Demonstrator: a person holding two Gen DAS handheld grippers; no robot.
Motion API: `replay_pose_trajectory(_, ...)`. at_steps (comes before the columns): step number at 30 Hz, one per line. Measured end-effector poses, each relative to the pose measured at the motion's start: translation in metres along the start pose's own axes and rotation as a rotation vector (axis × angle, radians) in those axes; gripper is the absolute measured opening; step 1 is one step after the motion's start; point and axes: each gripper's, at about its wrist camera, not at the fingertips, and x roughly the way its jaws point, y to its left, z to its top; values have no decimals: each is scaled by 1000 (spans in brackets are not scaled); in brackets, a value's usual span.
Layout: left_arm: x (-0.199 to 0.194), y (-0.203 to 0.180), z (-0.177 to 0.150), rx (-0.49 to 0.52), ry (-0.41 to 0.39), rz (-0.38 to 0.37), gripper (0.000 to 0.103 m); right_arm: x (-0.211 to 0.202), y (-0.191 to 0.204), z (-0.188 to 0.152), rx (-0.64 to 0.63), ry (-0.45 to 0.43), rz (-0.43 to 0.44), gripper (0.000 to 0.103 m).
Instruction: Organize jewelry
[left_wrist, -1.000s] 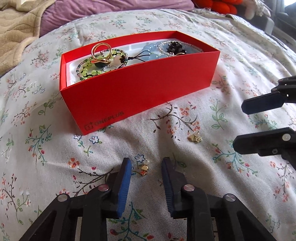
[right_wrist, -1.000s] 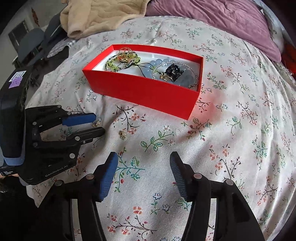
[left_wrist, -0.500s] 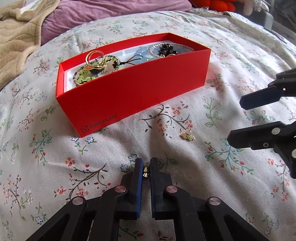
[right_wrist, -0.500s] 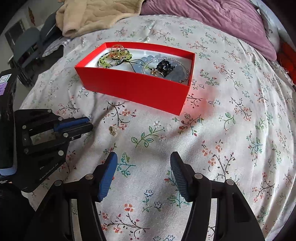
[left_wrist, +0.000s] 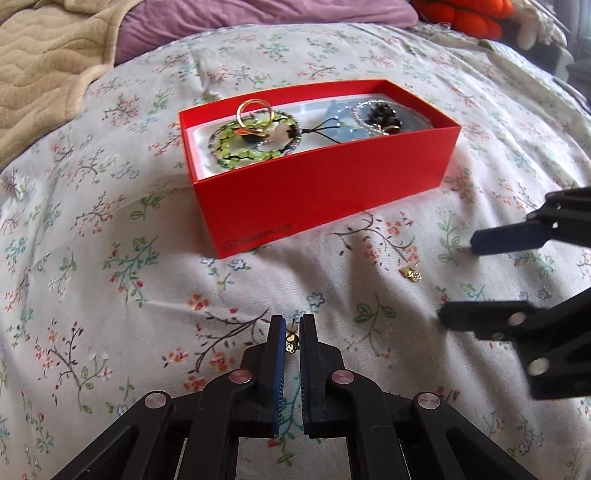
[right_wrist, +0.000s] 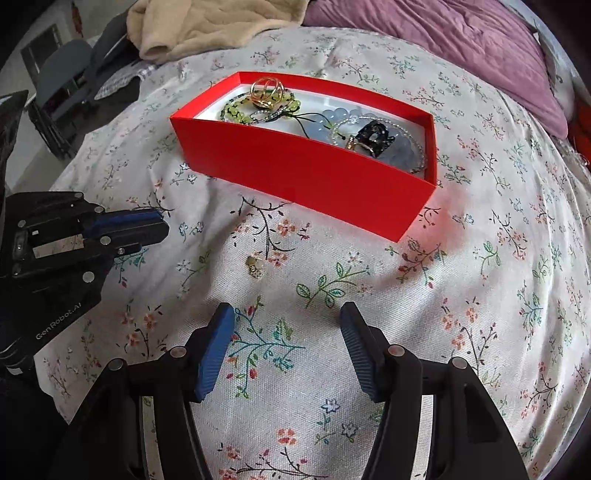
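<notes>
A red box (left_wrist: 325, 188) sits on the floral bedspread and holds a green bead bracelet (left_wrist: 243, 151), gold rings (left_wrist: 255, 114), pale blue beads and a black piece (left_wrist: 382, 114). My left gripper (left_wrist: 291, 339) is shut on a small gold earring (left_wrist: 291, 338), lifted a little above the cloth in front of the box. A second gold earring (left_wrist: 410, 274) lies on the cloth to the right; it also shows in the right wrist view (right_wrist: 255, 266). My right gripper (right_wrist: 288, 347) is open and empty, just short of that earring. The box (right_wrist: 314, 173) lies beyond it.
A beige blanket (left_wrist: 48, 62) and a purple pillow (left_wrist: 258, 14) lie behind the box. Orange plush (left_wrist: 461, 14) sits at the far right. Chairs (right_wrist: 70, 70) stand off the bed's left edge in the right wrist view.
My left gripper closed on the near gold earring and lifted it off the cloth, nearing the box. My right gripper stayed open and shifted slightly towards the other earring.
</notes>
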Motion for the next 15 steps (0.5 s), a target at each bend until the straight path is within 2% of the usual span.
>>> replay_pose_trajectory(5,-1,3,-1,-3,5,-6,2,11,6,8,5,-4,-27,61)
replay_pose_trajectory(9,-1,6,-2,-5,8,-12,2,15,14,13,-22,-7,-27,46)
replay_pose_trajectory(15,-2,10,-2,-11,12,-16,2,16,17,14,-42,-6,-12,31)
